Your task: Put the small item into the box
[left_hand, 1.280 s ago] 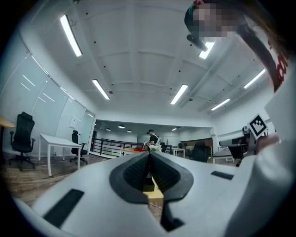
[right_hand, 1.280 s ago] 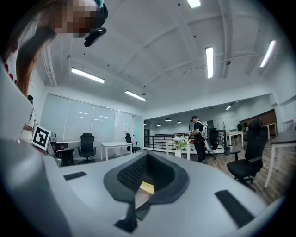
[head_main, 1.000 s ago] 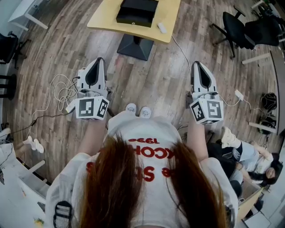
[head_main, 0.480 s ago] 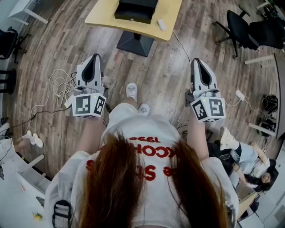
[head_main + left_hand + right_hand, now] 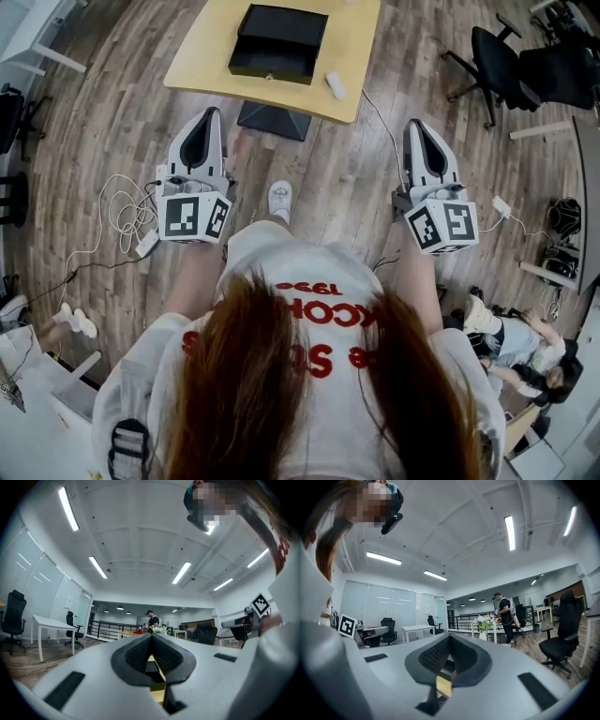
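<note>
You are holding both claws level above the wooden floor, short of the yellow table (image 5: 208,64). The left gripper (image 5: 214,112) is showing its jaws pressed together at the tips, with nothing pinched between them. The right gripper (image 5: 413,125) is doing the same, shut and empty. The black box (image 5: 278,42) is sitting open on the table, and its dark inside is showing no contents. The small item (image 5: 335,85), white, is lying on the tabletop just beside the box's right corner, outside it.
</note>
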`<state>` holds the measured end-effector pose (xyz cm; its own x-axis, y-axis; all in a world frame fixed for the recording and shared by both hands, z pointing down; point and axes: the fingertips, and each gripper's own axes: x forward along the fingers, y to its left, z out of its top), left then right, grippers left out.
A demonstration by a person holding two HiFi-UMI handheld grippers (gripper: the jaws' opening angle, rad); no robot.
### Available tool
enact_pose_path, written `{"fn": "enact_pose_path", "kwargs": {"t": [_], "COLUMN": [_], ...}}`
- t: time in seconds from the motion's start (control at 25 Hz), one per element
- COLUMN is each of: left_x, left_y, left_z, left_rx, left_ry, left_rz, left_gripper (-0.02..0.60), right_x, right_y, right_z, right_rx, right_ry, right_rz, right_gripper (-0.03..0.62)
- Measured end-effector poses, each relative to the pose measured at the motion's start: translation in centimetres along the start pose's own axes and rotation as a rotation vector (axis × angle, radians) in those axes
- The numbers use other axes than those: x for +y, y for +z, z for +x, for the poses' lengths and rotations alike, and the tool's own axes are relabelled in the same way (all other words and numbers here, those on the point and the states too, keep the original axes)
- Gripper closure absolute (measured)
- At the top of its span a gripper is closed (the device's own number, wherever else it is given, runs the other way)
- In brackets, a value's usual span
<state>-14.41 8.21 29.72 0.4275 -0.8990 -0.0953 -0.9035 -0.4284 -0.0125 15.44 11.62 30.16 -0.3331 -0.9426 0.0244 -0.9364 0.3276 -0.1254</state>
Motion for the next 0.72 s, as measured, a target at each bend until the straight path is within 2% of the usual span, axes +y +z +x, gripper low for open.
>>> {"fn": "enact_pose_path", "kwargs": {"t": [0.32, 0.56, 0.72], "left_x": [4.4, 5.1, 4.4], "left_y": [0.1, -1.0, -1.7], "left_z": [8.5, 12.0, 13.7], "left_rx": [-0.023, -0.003, 0.014], "left_ry": [-0.053, -0.081, -0.074], "left_rz": [-0.009, -0.024, -0.029], "left_gripper": [0.575, 0.575, 0.575], "right_x": [-1.5, -2.9, -4.6], "right_y": [1.6, 0.9, 0.9], "right_z": [7.8, 10.2, 11.8], "right_rx": [-0.021, 0.005, 0.019], "right_ry": [-0.038, -0.06, -0.037], "right_rz": [-0.007, 0.018, 0.021], "right_gripper": [0.589, 0.588, 0.588]}}
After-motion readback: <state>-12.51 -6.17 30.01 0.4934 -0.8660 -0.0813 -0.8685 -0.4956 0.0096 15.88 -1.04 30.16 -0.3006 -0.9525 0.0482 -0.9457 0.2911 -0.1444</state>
